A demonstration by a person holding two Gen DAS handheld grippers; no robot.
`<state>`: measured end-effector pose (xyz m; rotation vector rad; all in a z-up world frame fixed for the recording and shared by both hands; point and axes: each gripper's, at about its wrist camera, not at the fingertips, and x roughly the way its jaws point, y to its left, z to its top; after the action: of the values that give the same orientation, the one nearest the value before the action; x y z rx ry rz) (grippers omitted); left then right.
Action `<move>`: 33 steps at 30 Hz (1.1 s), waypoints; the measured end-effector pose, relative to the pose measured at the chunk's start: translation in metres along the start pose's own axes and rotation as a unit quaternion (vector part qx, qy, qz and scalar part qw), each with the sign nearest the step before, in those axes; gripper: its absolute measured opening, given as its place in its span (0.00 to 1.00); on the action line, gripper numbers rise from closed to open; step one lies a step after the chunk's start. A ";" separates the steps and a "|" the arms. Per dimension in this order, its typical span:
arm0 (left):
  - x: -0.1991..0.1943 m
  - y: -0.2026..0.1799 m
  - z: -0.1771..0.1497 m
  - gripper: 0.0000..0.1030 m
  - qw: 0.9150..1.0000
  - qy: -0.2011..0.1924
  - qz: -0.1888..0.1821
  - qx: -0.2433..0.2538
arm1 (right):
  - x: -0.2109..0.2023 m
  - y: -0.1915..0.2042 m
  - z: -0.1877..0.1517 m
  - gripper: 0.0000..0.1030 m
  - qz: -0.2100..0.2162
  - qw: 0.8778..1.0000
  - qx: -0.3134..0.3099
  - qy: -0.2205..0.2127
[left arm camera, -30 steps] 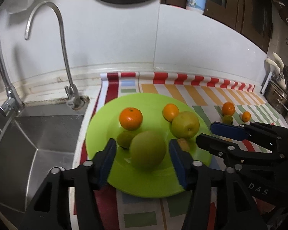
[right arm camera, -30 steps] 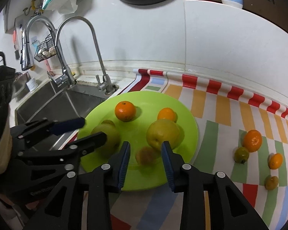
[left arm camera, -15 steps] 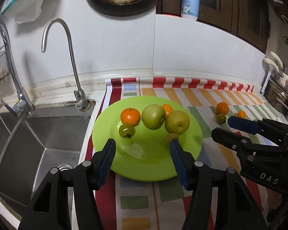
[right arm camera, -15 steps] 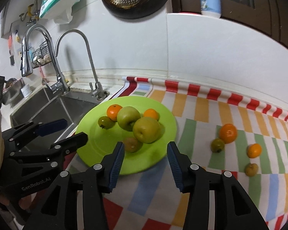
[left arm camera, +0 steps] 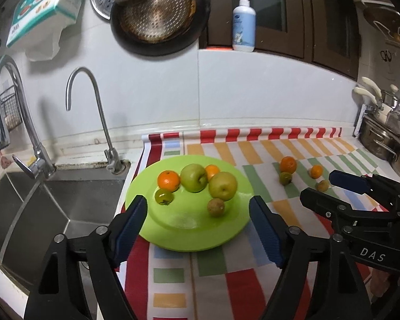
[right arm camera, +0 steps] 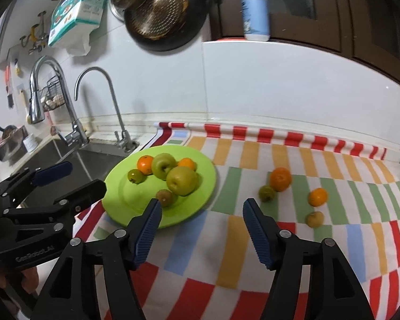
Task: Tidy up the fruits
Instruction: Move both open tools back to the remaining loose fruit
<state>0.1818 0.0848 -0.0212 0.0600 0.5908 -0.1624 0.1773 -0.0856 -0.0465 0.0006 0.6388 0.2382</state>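
Both grippers, left (left arm camera: 197, 221) and right (right arm camera: 201, 220), had backed off the plate (left arm camera: 226, 237), jaws opening, empty. Six fruits sat on it: two apples (left arm camera: 194, 178), two oranges (left arm camera: 168, 180), two small ones (left arm camera: 216, 207). Four more fruits (right arm camera: 280, 178) lay toward the counter's right end.

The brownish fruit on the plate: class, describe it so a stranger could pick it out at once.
Find the green plate beside the sink on the striped mat. Six fruits lie on it, five of them bunched towards the wall. The brownish fruit lies nearest the camera, just in front of the right apple, and is small, dull and rough-looking, unlike the glossy oranges and apples.
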 end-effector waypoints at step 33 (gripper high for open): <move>0.019 -0.092 0.028 0.87 0.997 -0.030 -0.056 0.051 | -0.047 -0.090 -0.007 0.71 -0.098 0.994 0.045 -0.035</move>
<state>0.1972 -0.0113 -0.0091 0.1215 0.5259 -0.3026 0.1565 -0.1840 -0.0304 0.0319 0.5759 0.0187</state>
